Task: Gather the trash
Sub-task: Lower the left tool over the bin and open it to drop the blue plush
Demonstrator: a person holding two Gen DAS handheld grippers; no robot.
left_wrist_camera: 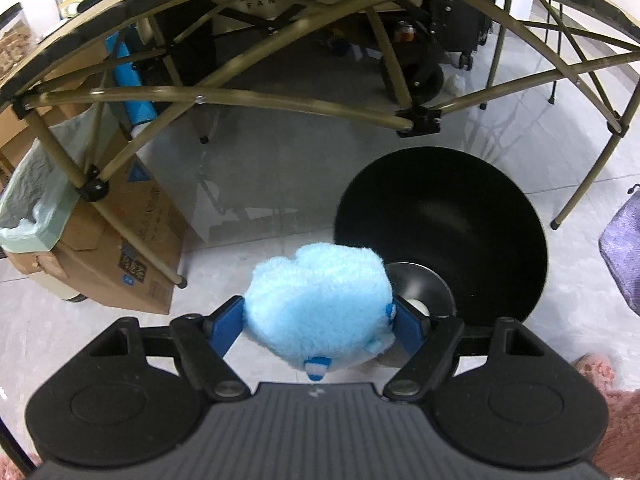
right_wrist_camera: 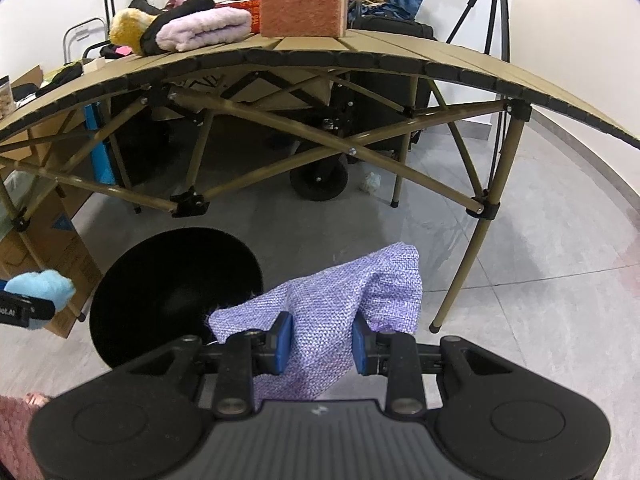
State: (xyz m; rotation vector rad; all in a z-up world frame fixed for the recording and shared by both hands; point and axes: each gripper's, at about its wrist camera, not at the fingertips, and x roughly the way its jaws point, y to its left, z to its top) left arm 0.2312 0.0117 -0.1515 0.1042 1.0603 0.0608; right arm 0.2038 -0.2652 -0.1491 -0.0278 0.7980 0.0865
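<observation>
1. Two grippers, each full: the left gripper (left_wrist_camera: 320, 322) clamps a blue plush toy (left_wrist_camera: 318, 304) between its blue pads, the toy bulging away from the camera.
2. The right gripper (right_wrist_camera: 322, 344) pinches a purple woven cloth (right_wrist_camera: 340, 300), its long side rising far-right.
3. Both hang beside the black bin (left_wrist_camera: 440, 232), near the folding table (right_wrist_camera: 360, 54).

Left hand-held gripper (left_wrist_camera: 320, 320) clamped on something, right hand-held gripper (right_wrist_camera: 322, 342) likewise clamped
</observation>
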